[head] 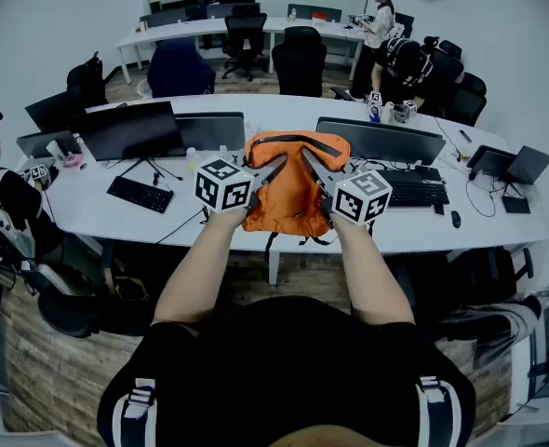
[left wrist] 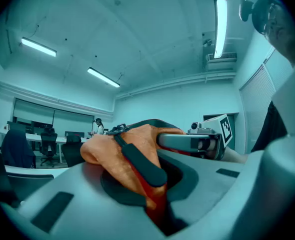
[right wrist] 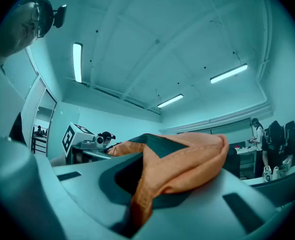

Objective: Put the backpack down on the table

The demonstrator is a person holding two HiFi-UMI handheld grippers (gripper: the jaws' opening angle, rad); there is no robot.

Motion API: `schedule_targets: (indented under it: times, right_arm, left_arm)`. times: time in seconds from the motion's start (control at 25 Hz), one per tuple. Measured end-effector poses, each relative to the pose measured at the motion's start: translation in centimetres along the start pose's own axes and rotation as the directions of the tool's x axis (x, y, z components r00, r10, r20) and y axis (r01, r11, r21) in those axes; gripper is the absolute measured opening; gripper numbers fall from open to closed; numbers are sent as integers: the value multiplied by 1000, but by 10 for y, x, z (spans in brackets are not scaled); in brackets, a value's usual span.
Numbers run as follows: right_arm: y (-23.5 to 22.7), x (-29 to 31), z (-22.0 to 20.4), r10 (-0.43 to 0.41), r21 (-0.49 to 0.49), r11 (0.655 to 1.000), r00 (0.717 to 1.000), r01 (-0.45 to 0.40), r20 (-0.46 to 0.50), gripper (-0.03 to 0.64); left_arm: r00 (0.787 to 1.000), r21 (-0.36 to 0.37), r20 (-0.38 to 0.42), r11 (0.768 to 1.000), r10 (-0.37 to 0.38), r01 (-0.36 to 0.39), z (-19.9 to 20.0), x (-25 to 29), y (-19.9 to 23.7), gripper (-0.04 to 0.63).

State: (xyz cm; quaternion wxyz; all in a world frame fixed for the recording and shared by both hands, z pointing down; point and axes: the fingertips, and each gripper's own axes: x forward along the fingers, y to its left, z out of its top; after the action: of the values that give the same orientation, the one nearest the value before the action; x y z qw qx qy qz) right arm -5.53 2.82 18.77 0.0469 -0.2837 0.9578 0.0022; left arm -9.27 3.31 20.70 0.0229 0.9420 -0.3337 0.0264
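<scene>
Both grippers clamp an orange backpack point(head: 288, 194) at the table point(head: 488, 231) edge.
Head view: the backpack sits at frame centre over the near edge of the white table, its straps dangling below the edge. The left gripper point(head: 276, 166) and the right gripper point(head: 310, 159) pinch its top. Left gripper view: jaws nearly together on orange fabric beside a black zipper strip. Right gripper view: jaws tight on an orange fold.
</scene>
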Motion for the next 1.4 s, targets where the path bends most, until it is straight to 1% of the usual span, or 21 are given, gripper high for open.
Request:
schedule_targets:
  times: [0.56,1.08,1.24,1.4]
  right_arm:
    - [2,16,-1,-51,17,999,999,51,4,38]
    - [28,76,-18,-98,22,995,995,98,-15,38]
    - [34,92,-25,-99,30,995,994,100,-38,38]
    - [34,101,-26,-99,28,995,994,100,-39,38]
  left_arm:
    - [1000,-2,1,1000,-19,19,0,-7,14,55]
    - [998,-20,9,998,-57,57,-13,-49,65,55]
    - [998,-39,10,997,-60,60,-18,-60,79,55]
    - [998,-41,19,997,-61,61,-18,-63,87,54]
